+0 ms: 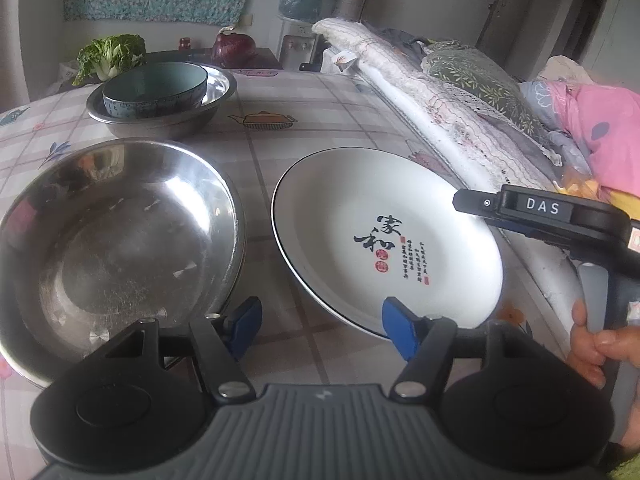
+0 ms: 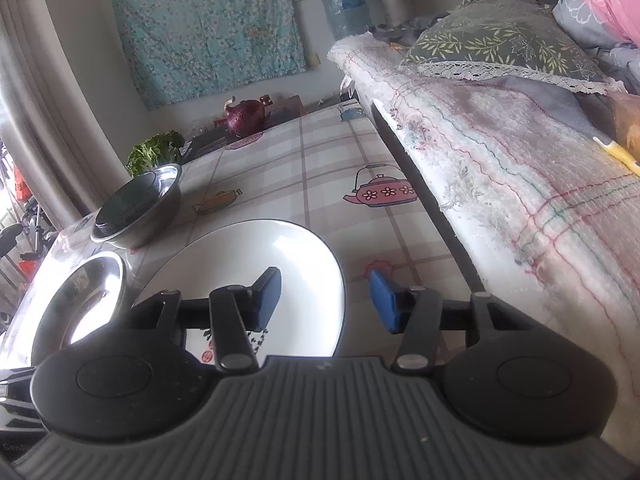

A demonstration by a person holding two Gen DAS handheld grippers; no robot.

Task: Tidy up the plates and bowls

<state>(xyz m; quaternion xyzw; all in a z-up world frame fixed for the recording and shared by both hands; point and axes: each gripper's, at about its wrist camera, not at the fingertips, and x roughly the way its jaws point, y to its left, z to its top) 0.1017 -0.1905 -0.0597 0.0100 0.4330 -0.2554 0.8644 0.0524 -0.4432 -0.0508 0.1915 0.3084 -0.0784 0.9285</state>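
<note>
Steel basin (image 1: 116, 240) left of plate (image 1: 384, 236); bowl (image 1: 156, 88) in far basin (image 1: 160, 120).

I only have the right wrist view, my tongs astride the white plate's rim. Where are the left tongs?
Observer: The left tongs are open, gripping nothing, over the gap between the large shiny steel basin and the white round plate.
Operator: Something dark sits in the far basin. What is it?
Observer: A teal ceramic bowl, nested inside the smaller steel basin.
Operator: My tongs hide the plate's centre. Anything on it?
Observer: Only printed black characters and small red seals; no food.
</note>
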